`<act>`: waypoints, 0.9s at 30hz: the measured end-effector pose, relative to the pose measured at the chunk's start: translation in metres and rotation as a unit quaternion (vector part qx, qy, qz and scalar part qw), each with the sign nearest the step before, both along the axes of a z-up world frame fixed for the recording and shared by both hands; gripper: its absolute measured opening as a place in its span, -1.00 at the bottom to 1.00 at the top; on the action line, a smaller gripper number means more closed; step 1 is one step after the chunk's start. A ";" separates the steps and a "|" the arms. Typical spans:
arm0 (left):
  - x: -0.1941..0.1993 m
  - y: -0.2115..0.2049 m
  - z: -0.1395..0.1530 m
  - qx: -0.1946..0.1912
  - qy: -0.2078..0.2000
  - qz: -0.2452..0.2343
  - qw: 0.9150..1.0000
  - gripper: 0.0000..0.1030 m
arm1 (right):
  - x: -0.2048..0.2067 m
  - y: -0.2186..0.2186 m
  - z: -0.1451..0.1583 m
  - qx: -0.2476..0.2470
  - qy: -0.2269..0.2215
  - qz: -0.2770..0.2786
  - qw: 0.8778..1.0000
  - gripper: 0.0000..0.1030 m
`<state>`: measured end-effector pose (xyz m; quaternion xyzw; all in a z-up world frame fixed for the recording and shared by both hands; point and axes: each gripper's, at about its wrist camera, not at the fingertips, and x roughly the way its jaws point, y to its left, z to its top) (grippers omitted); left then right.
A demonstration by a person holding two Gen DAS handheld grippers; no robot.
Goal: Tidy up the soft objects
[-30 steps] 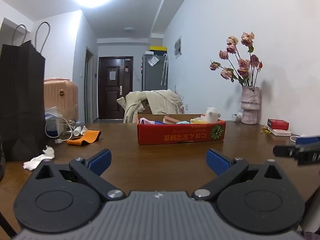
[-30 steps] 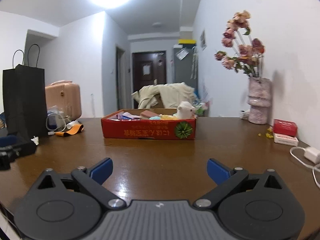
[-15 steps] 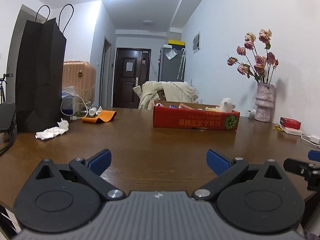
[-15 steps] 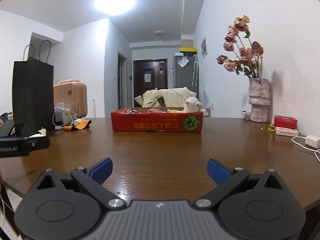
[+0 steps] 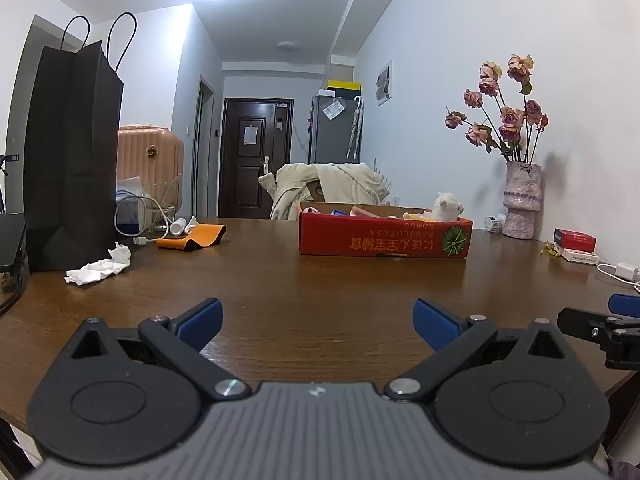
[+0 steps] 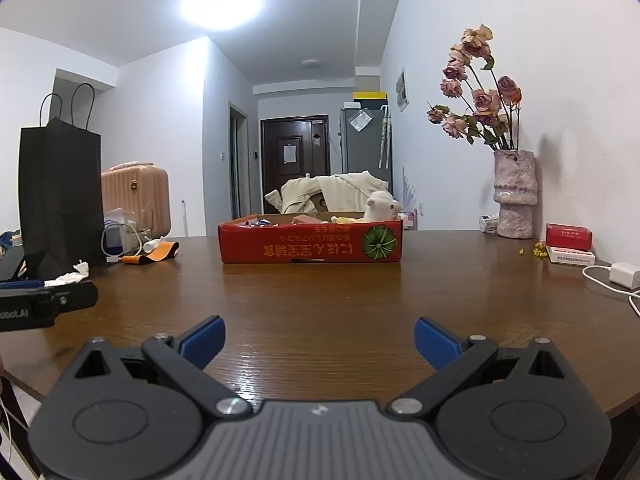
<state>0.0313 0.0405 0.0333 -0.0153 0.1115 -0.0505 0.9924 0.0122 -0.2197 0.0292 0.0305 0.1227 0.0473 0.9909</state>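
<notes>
A red cardboard box (image 5: 384, 237) sits far across the brown table (image 5: 304, 288), also in the right wrist view (image 6: 310, 242). It holds a white plush animal (image 5: 447, 207) (image 6: 382, 207) and several soft items whose shapes are mostly hidden by the wall. My left gripper (image 5: 317, 323) is open and empty, low over the table's near edge. My right gripper (image 6: 319, 340) is open and empty too, beside it. Each gripper shows at the edge of the other's view.
A black paper bag (image 5: 68, 160), crumpled white tissue (image 5: 100, 267), an orange pouch (image 5: 192, 237) and cables lie at the left. A vase of dried roses (image 5: 520, 204), red and white small boxes (image 5: 576, 246) and a white charger (image 6: 624, 274) stand at the right.
Both grippers have pulled back toward the table's near edge and lowered; the box looks farther away. Both stay open and empty.
</notes>
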 end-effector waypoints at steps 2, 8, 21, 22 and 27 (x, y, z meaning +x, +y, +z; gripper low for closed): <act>0.000 0.000 0.000 -0.001 0.000 0.000 1.000 1.00 | 0.000 0.000 -0.001 0.000 0.003 -0.001 1.000 0.97; 0.000 -0.002 0.000 0.002 -0.003 -0.004 1.000 1.00 | 0.000 -0.001 -0.001 0.000 0.002 -0.003 1.000 0.97; -0.004 -0.001 0.003 0.004 -0.010 -0.001 1.000 1.00 | -0.001 0.003 0.000 0.000 -0.003 -0.005 1.000 0.97; -0.004 -0.001 0.003 0.005 -0.011 -0.002 1.000 1.00 | -0.001 0.003 0.000 -0.001 -0.003 -0.005 1.000 0.97; -0.004 -0.001 0.003 0.006 -0.011 -0.001 1.000 1.00 | -0.001 0.001 -0.001 0.001 -0.003 -0.007 1.000 0.97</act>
